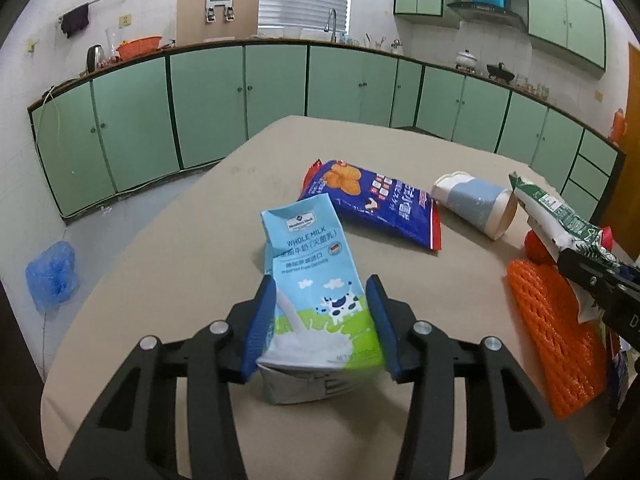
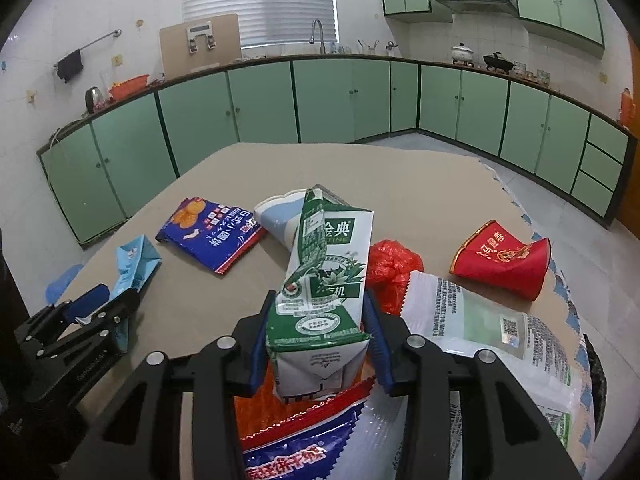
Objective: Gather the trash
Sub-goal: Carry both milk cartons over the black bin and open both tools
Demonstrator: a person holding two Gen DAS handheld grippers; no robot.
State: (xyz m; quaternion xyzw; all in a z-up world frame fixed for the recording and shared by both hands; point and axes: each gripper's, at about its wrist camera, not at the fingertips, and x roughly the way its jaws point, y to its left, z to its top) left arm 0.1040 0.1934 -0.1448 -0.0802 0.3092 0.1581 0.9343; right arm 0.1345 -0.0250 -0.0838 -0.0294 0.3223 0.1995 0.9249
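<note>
Left wrist view: left tongs clenched on the blue milk carton, above the tabletop. Right wrist view: right tongs gripped the green carton, raised over wrappers on the tabletop.

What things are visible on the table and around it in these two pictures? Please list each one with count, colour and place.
blue milk carton: 1, light blue, between the left gripper's pads
green milk carton: 1, green and white, between the right gripper's pads
snack bag: 1, dark blue with red edges, flat on the table behind the blue carton
paper cup: 1, white and pale blue, on its side beside the snack bag
red cup: 1, red, crushed, near the table's right edge
foam net: 1, orange, right side of the table
table: 1, beige
cabinets: many, green, along the walls
plastic bag: 1, blue, on the floor at left
left gripper: 1, black with blue pads
right gripper: 1, black with blue pads
</note>
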